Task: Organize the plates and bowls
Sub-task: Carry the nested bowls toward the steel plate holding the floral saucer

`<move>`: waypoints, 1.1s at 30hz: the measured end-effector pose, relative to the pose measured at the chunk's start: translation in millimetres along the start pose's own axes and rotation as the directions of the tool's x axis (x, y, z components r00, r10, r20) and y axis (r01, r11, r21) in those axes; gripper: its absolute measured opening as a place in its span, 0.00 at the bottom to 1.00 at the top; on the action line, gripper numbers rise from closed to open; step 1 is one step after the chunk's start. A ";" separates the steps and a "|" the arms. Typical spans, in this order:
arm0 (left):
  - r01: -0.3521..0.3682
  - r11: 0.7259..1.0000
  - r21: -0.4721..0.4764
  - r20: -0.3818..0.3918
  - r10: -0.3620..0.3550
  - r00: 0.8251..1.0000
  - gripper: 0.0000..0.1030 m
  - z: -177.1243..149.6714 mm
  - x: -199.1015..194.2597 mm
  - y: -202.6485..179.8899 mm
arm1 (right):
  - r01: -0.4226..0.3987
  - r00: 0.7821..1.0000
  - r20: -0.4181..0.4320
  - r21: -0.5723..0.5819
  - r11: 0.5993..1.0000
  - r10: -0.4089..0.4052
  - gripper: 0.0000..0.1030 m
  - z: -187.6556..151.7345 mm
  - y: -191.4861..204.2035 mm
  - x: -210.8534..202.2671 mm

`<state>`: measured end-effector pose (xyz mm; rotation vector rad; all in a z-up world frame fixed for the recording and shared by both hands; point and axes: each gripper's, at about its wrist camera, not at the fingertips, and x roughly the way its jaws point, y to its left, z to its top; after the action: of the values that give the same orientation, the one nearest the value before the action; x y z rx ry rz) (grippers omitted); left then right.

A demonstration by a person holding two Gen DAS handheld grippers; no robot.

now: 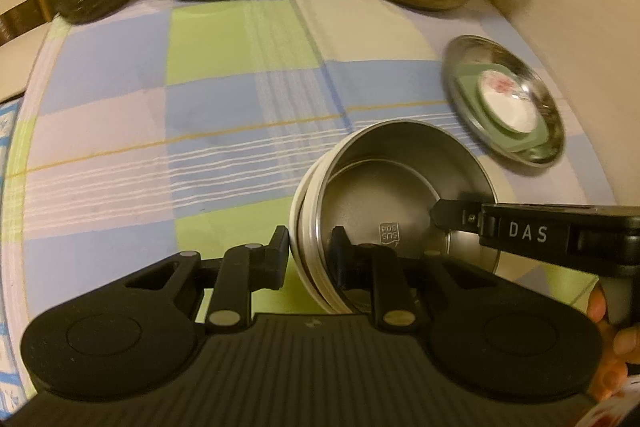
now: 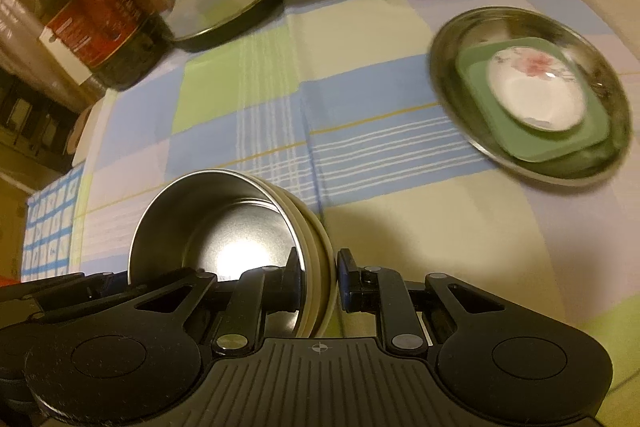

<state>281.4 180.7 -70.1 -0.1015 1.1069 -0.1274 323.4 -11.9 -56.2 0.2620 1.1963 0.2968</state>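
Right wrist view: both my fingers [image 2: 318, 279] clamp the stacked bowls' [image 2: 224, 227] opposite rims; plate stack [image 2: 532, 95] lies ahead-right.

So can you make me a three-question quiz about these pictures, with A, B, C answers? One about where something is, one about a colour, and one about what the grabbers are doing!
1. Where is the white flowered dish?
A. On the green square plate
B. Inside the kettle
C. Under the oil bottle

2. What colour is the square plate in the shiny round plate?
A. Red
B. Green
C. Black

3. What are the two grippers doing with the metal bowl stack?
A. Both hang open far away from it
B. Only one touches it
C. Each pinches its rim on opposite sides

Answers:
1 A, the dish sits on top of the green plate.
2 B, it looks pale green.
3 C, the left gripper and the right gripper each have a finger inside and one outside the rim.
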 end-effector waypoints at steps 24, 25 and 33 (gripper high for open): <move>0.092 0.989 0.112 -0.078 -0.084 0.993 0.19 7.5 38.2 -138.8 | 0.114 0.993 -0.003 0.124 0.986 -0.115 0.17 2.0 -131.5 -52.8; 0.088 0.990 0.108 -0.082 -0.080 0.993 0.19 6.9 39.7 -140.3 | 0.113 0.994 -0.009 0.116 0.987 -0.113 0.17 2.6 -134.5 -51.8; 0.057 0.996 0.075 -0.081 -0.051 0.995 0.19 6.1 38.3 -147.7 | 0.089 0.996 -0.023 0.073 0.993 -0.087 0.17 7.4 -143.0 -51.4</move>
<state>296.1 29.0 -79.9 -0.0579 1.1776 -0.2240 325.6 -164.0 -59.4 0.2707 1.2368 0.1784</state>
